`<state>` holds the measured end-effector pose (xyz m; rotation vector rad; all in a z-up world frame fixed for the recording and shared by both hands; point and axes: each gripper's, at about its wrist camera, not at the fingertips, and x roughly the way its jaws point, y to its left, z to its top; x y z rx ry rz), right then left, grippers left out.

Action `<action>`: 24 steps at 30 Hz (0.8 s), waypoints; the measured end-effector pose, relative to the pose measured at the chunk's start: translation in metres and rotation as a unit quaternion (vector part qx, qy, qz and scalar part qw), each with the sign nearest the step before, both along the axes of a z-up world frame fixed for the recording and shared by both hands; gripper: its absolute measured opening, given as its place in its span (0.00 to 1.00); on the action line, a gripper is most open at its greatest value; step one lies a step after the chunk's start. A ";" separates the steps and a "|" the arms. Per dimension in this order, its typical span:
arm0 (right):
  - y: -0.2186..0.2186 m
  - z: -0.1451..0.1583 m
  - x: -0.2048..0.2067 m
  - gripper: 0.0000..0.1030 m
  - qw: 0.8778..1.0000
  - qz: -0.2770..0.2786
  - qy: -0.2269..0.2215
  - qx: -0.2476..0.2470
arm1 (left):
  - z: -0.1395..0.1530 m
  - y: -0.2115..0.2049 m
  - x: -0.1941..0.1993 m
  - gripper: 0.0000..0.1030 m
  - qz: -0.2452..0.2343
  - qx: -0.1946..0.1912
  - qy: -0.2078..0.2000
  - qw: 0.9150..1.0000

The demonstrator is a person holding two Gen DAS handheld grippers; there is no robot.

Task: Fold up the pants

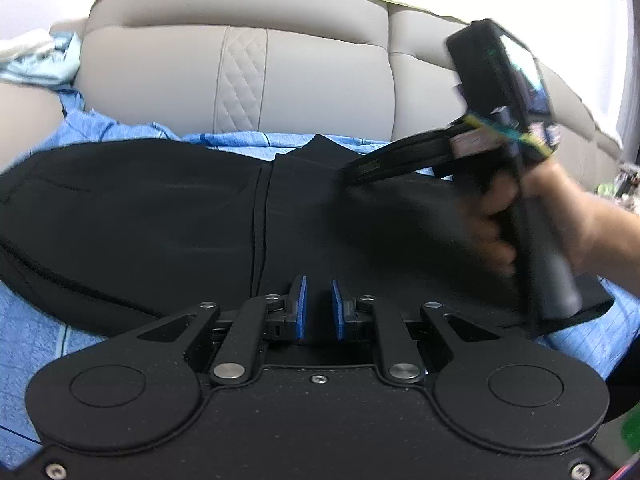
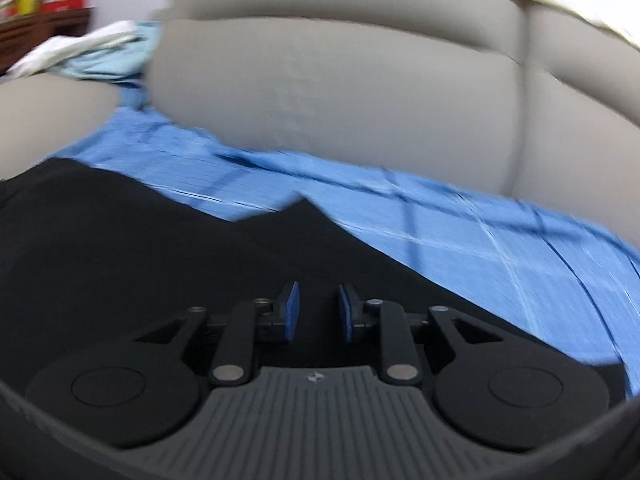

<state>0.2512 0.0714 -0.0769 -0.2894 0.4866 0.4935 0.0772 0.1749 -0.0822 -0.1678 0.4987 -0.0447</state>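
I see a grey sofa [image 1: 168, 80] with a blue sheet [image 2: 460, 240] on its seat. The black pants [image 1: 160, 208] lie flat, long way left to right, blue showing past their edges. My left gripper [image 1: 319, 308] is nearly closed above them; my right gripper [image 2: 318, 312] is narrow, holding nothing.

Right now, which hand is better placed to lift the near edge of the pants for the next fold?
Probably left: the left gripper sits low at the pants' near edge, jaws nearly closed.
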 end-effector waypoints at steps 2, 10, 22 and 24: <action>0.017 -0.007 0.001 0.43 1.000 0.017 0.004 -0.015 | 0.000 0.001 -0.002 0.15 -0.003 -0.001 0.000 1.000; 0.046 -0.005 0.008 0.44 0.998 0.060 -0.001 -0.020 | 0.000 -0.008 -0.002 0.31 -0.010 0.022 -0.006 1.000; -0.131 0.014 0.003 0.38 0.969 -0.244 -0.039 0.025 | 0.000 -0.003 0.004 0.33 -0.009 -0.002 0.003 1.000; -0.161 0.000 0.020 0.35 0.960 -0.281 -0.006 0.017 | 0.000 -0.002 0.006 0.33 -0.008 -0.008 0.005 1.000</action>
